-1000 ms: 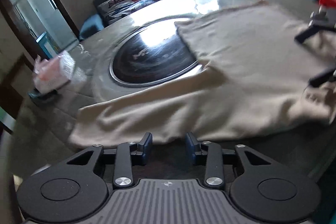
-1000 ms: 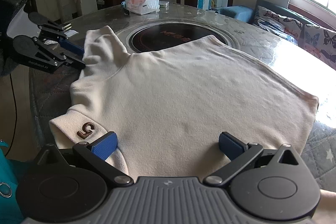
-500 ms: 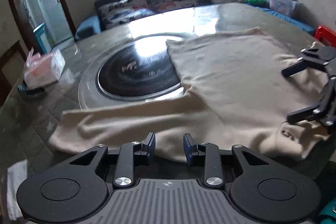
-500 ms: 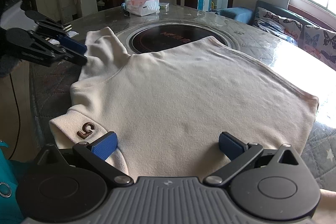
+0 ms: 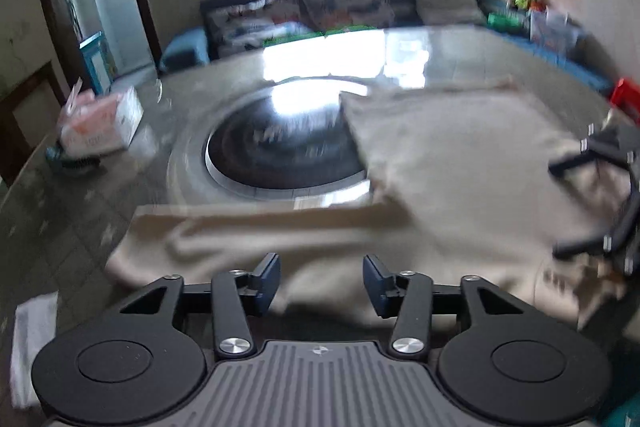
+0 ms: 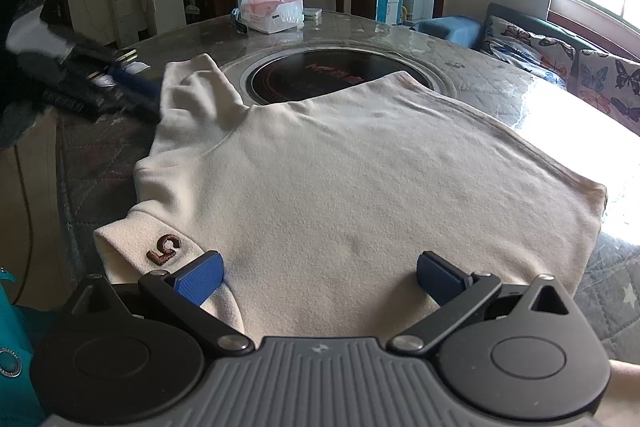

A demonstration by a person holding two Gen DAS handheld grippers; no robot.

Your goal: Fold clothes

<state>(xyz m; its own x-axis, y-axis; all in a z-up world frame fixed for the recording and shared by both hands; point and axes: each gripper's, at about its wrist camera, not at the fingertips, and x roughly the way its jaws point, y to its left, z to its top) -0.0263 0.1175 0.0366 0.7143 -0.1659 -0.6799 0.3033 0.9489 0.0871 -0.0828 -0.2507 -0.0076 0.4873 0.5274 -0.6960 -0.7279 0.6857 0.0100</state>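
Cream sweater [image 6: 360, 179] lies spread flat on the round worktop [image 6: 500, 87], partly over its dark centre disc [image 6: 316, 75]. Left tool [image 5: 320, 281] is opening above the sleeve edge, gripping nothing; right tool [image 6: 318, 277] stands wide apart over the hem.

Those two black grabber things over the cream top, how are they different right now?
The left gripper has its fingers fairly close together and opening, with nothing between them; the right gripper has its fingers spread much wider. The left one is at the sleeve stretched out sideways, the right one by the collar with the brown 5 mark. Both are the same black build with blue pads, and neither is gripping the cream garment.
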